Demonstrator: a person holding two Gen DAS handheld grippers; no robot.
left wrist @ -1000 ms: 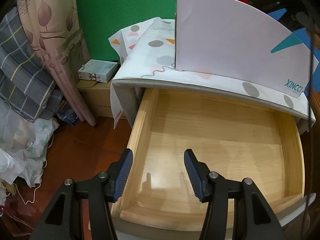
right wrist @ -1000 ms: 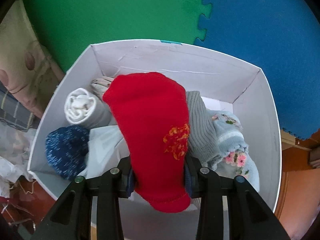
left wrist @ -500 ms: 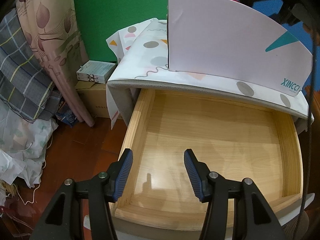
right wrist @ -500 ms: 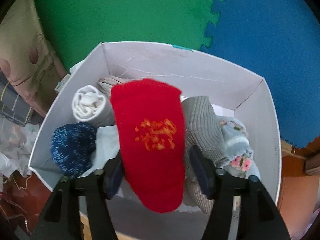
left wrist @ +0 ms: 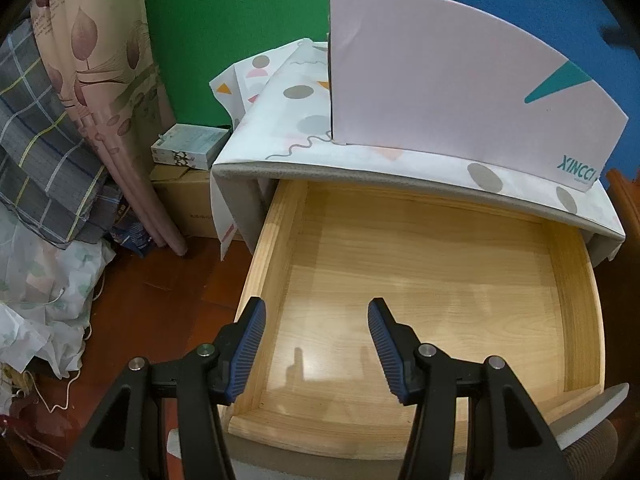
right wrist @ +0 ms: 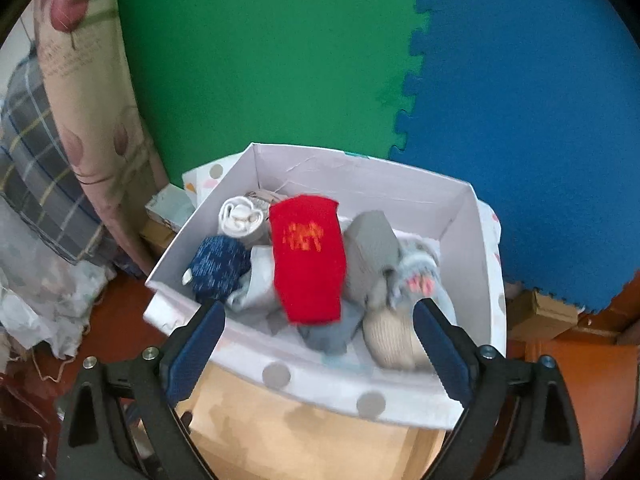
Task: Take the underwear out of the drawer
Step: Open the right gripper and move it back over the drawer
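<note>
My left gripper (left wrist: 316, 320) stands part open, gripping nothing, over the bare wooden drawer (left wrist: 576, 304). My right gripper (right wrist: 316, 320) has just been opening, jaws wide and empty. Just beyond its fingers the red underwear (right wrist: 308, 264) lies atop rolled garments in the white box (right wrist: 448, 204).

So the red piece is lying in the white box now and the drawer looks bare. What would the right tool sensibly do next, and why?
Probably draw back from the white box. The right tool has just opened wide with nothing between its pads; the red garment lies on the pile, and the wooden drawer shows only bare wood.
</note>
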